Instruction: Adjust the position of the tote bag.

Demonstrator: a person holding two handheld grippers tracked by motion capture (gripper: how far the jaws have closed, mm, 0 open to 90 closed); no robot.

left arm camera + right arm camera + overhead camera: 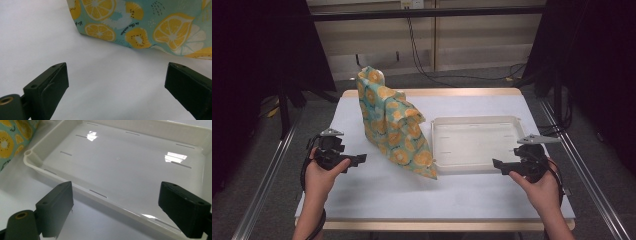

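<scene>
**Ana:** High view first: where do the two grippers sit?

**Ben:** At the lower left of the frame a hand holds the left gripper (357, 160), its jaws pointing right toward the fabric bag (394, 122). At the lower right the other hand holds the right gripper (497, 164), jaws pointing left, just at the near edge of the white tray (474, 120).

**Ana:** And the bag itself?

**Ben:** It stands upright at the centre of the frame on the white table top (377, 192), teal with yellow citrus slices printed on it. Its lower right corner reaches the tray's near left corner; whether they touch I cannot tell.

**Ana:** What do the jaws look like up close?

**Ben:** In the left gripper view the two black jaws stand wide apart at the bottom corners with nothing between them but bare table. The bag (135, 25) fills the upper part of that frame, near the jaws but apart from them.

**Ana:** The right one?

**Ben:** Same in the right gripper view: jaws spread wide, gripping nothing. The tray (32, 155) lies just ahead, its near rim running across between the jaws, untouched. A strip of the bag (12, 140) shows at the upper left.
</scene>
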